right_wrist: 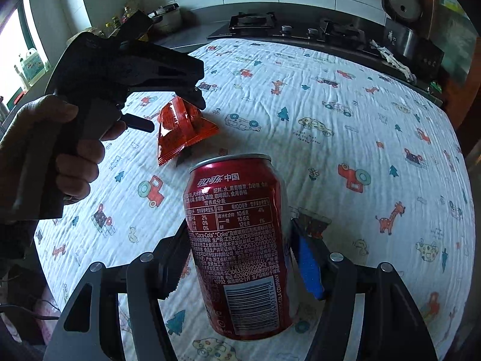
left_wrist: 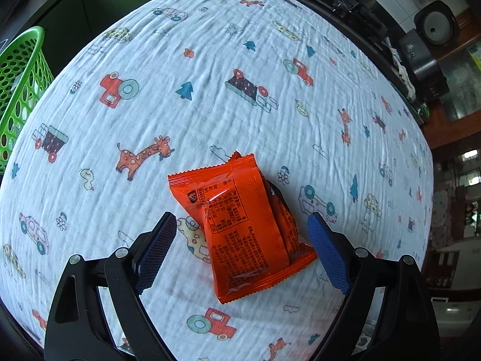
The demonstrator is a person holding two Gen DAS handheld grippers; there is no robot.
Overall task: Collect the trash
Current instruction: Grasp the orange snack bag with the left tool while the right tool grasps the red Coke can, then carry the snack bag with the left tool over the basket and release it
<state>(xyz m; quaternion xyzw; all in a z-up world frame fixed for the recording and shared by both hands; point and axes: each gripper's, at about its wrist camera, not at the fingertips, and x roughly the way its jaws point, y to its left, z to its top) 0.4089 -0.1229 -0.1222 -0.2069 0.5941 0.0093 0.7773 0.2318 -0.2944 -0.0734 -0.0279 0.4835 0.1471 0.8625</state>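
Orange packet lies flat on the cloth between the left gripper's released jaws. Right gripper clenches the can. Risk: pads may slip off the slick film or snag cloth.

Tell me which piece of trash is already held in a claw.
The red cola can, clamped between the right claw pads and lifted off the cloth. The orange snack packet lies loose on the tablecloth, between the open left claw pads.
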